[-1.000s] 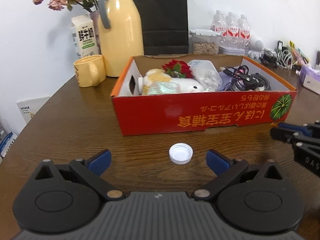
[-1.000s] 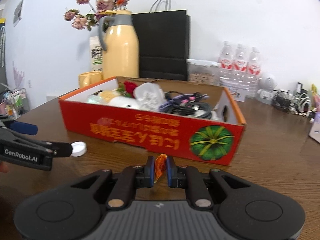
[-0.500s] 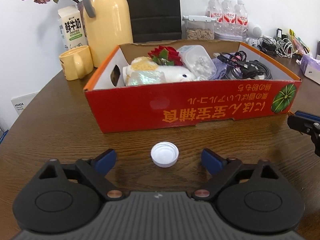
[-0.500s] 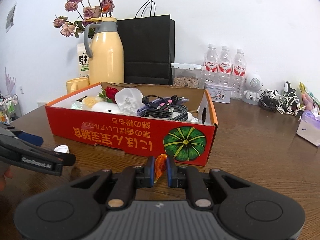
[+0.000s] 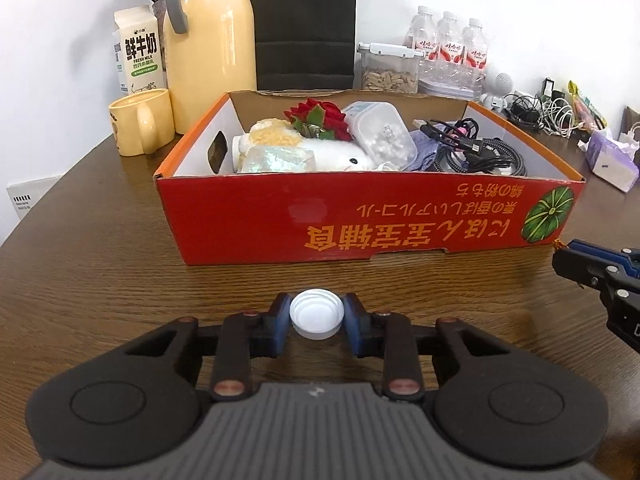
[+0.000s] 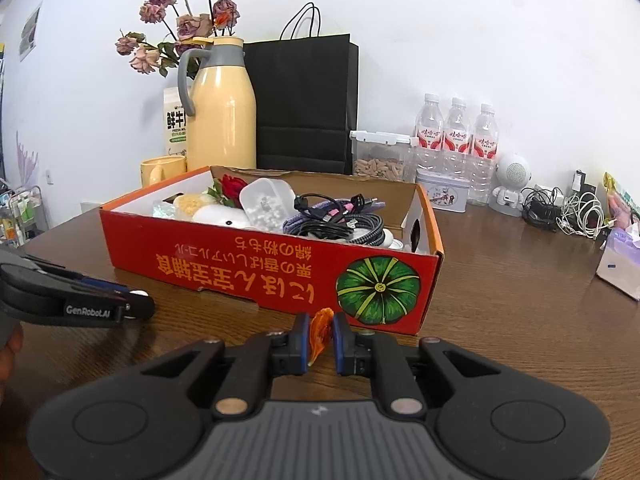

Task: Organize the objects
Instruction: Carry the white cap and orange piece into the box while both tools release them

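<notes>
Dark wood table [image 5: 88,280] fills my view, with a white wall behind and a red cardboard box [image 5: 360,216] sitting in the middle of it. My left gripper [image 5: 316,318] has its jaws drawn in on a white bottle cap [image 5: 316,317], each blue pad pressed against one side of it, low over the table just in front of the box. I cannot tell whether the cap is lifted clear of the wood. My right gripper [image 6: 321,330] is nearly closed on a small orange translucent scrap [image 6: 320,328], pinched upright between the pads near the box's corner with the green pumpkin print.

I judge the sorting well along. The box already holds a red fabric rose [image 5: 316,118], a white plush toy [image 5: 344,158], a shiny wrapped packet [image 5: 276,160], a clear plastic tub [image 5: 380,132] of small white pieces, some purple fabric, and a tangle of dark cables [image 5: 472,152] on its right side. What I see left is the two pieces in my jaws; both need carrying over the front wall and dropping inside.

Behind the box stand a yellow jug [image 5: 208,40], a yellow mug [image 5: 140,122], a milk carton [image 5: 138,52], a black paper bag [image 6: 304,100] and water bottles [image 6: 456,132].
</notes>
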The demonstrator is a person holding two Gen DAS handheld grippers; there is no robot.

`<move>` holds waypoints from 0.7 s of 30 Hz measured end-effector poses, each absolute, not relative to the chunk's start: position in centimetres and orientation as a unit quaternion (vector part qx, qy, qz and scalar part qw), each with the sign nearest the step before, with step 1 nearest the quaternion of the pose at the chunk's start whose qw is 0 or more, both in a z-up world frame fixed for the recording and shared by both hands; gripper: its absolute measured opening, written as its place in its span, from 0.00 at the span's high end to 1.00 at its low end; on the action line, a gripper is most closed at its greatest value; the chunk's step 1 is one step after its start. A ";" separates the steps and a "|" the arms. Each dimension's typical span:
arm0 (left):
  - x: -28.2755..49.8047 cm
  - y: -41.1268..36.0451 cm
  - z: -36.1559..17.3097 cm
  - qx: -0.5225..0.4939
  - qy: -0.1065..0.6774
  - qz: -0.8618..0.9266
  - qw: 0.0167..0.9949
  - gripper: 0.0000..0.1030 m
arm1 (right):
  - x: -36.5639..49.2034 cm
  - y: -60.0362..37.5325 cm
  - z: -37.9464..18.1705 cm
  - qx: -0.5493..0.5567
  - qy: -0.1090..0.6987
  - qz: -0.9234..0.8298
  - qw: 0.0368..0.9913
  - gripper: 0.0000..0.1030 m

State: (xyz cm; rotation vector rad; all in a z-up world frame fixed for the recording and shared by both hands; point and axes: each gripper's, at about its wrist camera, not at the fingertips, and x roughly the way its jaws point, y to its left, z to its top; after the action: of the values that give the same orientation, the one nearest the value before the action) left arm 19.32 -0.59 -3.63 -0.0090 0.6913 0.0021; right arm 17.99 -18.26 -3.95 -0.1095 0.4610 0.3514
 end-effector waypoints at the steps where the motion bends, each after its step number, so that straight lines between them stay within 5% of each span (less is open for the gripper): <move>1: 19.2 -0.6 -3.5 -0.005 0.337 0.001 0.941 0.71 | 18.0 -18.2 -4.0 -0.054 0.226 0.173 0.957 0.89; 21: 19.2 -1.5 4.1 -0.007 0.222 -0.019 0.975 0.71 | 18.6 -15.9 1.4 -0.067 0.138 0.222 0.963 0.89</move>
State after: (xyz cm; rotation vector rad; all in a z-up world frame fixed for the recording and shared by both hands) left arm 19.22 -1.49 4.15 -0.0143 0.4483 -0.0385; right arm 18.59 -15.86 1.38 -0.1354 0.2791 0.4501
